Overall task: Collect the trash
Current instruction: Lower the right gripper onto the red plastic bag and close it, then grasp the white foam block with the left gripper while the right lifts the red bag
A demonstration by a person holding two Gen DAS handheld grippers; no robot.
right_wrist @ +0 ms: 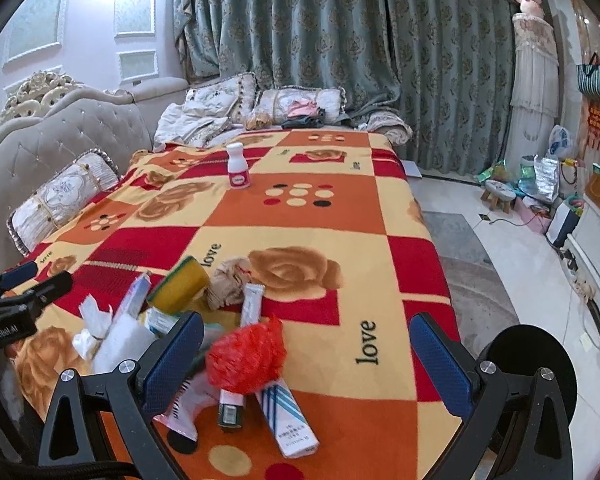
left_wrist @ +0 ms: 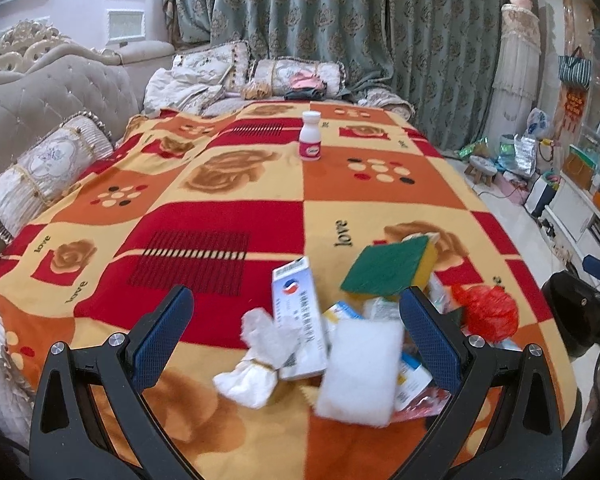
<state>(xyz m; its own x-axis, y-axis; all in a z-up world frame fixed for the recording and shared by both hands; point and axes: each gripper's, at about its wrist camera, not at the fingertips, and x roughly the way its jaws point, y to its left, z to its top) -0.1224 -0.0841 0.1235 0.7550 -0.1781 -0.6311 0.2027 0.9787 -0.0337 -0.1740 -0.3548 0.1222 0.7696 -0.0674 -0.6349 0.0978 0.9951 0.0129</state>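
Observation:
A pile of trash lies on the patterned blanket (left_wrist: pixel 220 184) near its front edge. It holds a white foam pad (left_wrist: pixel 358 372), a crumpled tissue (left_wrist: pixel 256 364), a white and blue box (left_wrist: pixel 298 316), a green and yellow sponge (left_wrist: pixel 392 266) and a red plastic bag (left_wrist: pixel 486 310). My left gripper (left_wrist: pixel 296 328) is open and empty just above the pad and box. My right gripper (right_wrist: pixel 306 352) is open and empty over the red bag (right_wrist: pixel 246 360), with a striped box (right_wrist: pixel 286 416) and a dark packet (right_wrist: pixel 231 408) beneath. A white bottle (left_wrist: pixel 310 136) stands upright far back.
A tufted sofa back (left_wrist: pixel 40 96) and bolster pillows (left_wrist: pixel 48 172) run along the left. Cushions and clothes (left_wrist: pixel 296 76) lie at the far end before the curtain. To the right is bare floor (right_wrist: pixel 512 280) with a small stool (right_wrist: pixel 500 194), bags and a low cabinet (right_wrist: pixel 596 240).

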